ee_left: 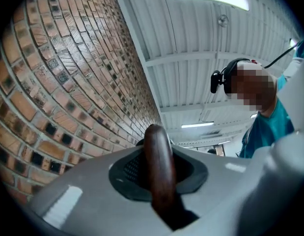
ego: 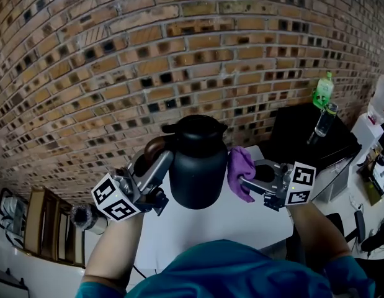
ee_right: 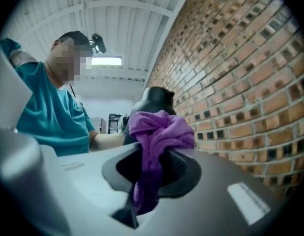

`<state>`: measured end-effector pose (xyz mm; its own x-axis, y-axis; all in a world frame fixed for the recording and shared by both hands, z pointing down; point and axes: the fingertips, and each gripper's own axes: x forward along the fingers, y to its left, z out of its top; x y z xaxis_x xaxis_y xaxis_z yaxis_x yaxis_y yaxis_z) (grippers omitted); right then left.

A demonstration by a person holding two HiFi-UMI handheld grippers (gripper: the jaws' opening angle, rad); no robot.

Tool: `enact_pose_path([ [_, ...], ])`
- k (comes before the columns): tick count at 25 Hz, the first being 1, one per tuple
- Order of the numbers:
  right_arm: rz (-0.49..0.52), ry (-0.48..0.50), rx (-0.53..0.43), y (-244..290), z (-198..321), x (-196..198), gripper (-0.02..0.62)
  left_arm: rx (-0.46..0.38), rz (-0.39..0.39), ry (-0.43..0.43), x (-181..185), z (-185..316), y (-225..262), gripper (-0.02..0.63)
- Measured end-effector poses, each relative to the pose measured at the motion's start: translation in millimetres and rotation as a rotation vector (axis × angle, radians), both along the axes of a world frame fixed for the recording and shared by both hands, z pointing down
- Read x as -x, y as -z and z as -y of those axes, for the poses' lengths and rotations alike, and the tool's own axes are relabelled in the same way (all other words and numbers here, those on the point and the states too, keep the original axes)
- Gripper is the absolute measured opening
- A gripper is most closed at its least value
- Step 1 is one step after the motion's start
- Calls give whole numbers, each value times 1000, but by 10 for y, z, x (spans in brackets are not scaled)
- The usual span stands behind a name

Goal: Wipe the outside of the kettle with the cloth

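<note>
Setup: brick wall (ego: 179, 42) behind the kettle, white tabletop (ego: 241, 225) under it, black kettle (ego: 198, 166) about mid-tabletop. I can't tell whether its base is fully seated. The step in hand, as I read it, is to brace with one side and wipe the shell with the other. The left gripper (ego: 162, 159) is on the kettle's left with its jaws clenched on the brown handle (ego: 152, 148); the left gripper view shows the wood pinched between the pads. The right gripper (ego: 247, 180) is on the kettle's right, jaws clamped on a bunched purple cloth (ego: 239, 168). The wad sticks out past the tips toward the kettle wall and looks at or just off the shell, contact not certain. To do it well:
- Grip the handle firmly so the body can't spin or slide.
- Press the wad, not the jaw tips, onto the wall.
- Run top-to-bottom strokes from shoulder to base.
- Then turn the kettle by the handle to bring round the side that faces the bricks.

The cloth looks pinched near one end, so use light pressure or it'll fold away. Orientation: the kettle is upright, long axis vertical, lid up, handle pointing to the left gripper's side. The spout is probably opposite, toward the cloth, but the rim nubs are too small to be sure.
</note>
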<state>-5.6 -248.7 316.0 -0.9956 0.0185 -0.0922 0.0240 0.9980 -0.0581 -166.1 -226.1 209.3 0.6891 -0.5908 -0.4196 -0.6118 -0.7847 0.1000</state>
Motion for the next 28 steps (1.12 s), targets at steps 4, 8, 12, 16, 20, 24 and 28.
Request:
enact_pose_path([
  [4,-6,-32,-82,296,77,-149,67,20,86,1,-56,-9,-273,77],
  [8,-2,-60,-71,276,112,-247,67,84,123,13,-75,69,-677,77],
  [12,-38,-78,2,-15,96,-331,67,178,168,35,-76,196,-1222,77],
  [16,-85,-115,53,-292,86,-437,67,273,173,53,-69,337,-1778,77],
  [20,-153,-189,68,-659,262,-487,67,324,166,52,-84,460,-2127,77],
  [24,-177,-249,118,-1093,462,-494,67,334,136,43,-80,552,-2335,77],
  [28,-214,-248,141,-1493,555,-424,67,330,166,60,-58,652,-2613,77],
])
